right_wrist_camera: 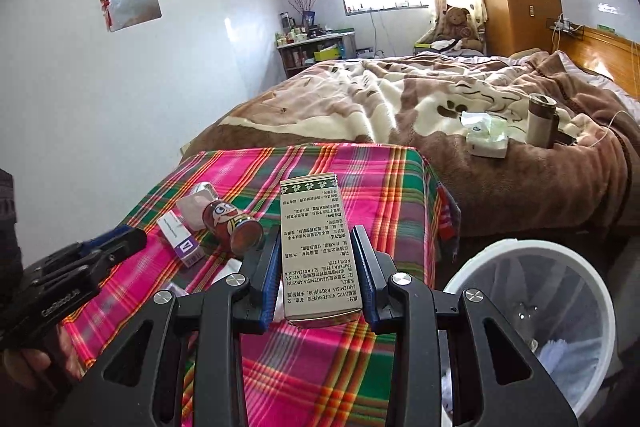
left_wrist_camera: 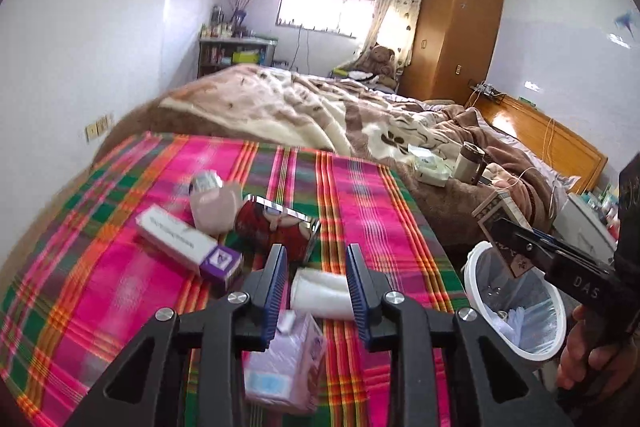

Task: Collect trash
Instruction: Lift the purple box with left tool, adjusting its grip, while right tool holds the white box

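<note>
My right hand-held gripper [right_wrist_camera: 318, 277] is clenched on a tall printed box [right_wrist_camera: 316, 251], the pads pressing its two long sides near the lower end, so most of the box sticks out ahead of the fingers. In the left view that box [left_wrist_camera: 502, 227] hangs above the far rim of the white bin [left_wrist_camera: 516, 307], which stands on the floor just right of the counter [left_wrist_camera: 120, 267]. I judge the step in hand is dropping the box into the bin.

To do it well I would carry the box further over the bin's open mouth before letting go, since it looks closer to the rim than the middle. I would tip its long end downward so it slides in rather than bridging the rim, then spread the fingers fully.

My left hand-held gripper [left_wrist_camera: 316, 283] is released, its fingers straddling a white roll [left_wrist_camera: 320, 297] on the counter without visibly touching it. A can [left_wrist_camera: 276, 231], a pink pouch [left_wrist_camera: 212, 207] and a purple-ended box [left_wrist_camera: 188, 243] lie beyond, still to collect.
</note>
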`<action>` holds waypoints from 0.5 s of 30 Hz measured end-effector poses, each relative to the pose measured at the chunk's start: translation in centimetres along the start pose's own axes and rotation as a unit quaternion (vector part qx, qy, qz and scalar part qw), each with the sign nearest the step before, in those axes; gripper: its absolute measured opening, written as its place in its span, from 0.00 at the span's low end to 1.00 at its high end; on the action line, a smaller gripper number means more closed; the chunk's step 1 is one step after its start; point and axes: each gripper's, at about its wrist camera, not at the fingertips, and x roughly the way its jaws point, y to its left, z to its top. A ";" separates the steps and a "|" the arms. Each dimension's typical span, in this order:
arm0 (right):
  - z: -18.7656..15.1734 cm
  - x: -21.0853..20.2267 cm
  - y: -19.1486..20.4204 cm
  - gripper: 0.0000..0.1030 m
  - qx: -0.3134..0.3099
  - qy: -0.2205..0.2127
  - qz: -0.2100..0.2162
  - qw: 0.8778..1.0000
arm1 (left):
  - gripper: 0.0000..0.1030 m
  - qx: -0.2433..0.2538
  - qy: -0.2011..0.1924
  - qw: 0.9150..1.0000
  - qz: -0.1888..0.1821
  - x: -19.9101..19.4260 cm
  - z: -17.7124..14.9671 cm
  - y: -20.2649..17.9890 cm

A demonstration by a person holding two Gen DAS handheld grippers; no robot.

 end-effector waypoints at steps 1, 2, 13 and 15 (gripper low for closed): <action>-0.2 -0.1 -0.1 0.34 0.002 0.003 0.003 1.000 | 0.30 0.005 0.005 1.000 -0.010 0.1 -0.4 0.2; -0.4 -0.2 -0.1 0.34 0.002 0.005 0.005 1.000 | 0.30 0.012 0.011 1.000 -0.011 0.2 -0.8 0.1; -1.9 -0.1 0.7 0.34 0.012 0.015 0.017 1.000 | 0.61 0.066 0.071 0.994 0.050 2.0 -4.6 1.4; -2.0 -0.3 0.9 0.34 0.010 0.014 0.017 1.000 | 0.61 0.068 0.065 0.993 0.071 2.1 -5.0 2.0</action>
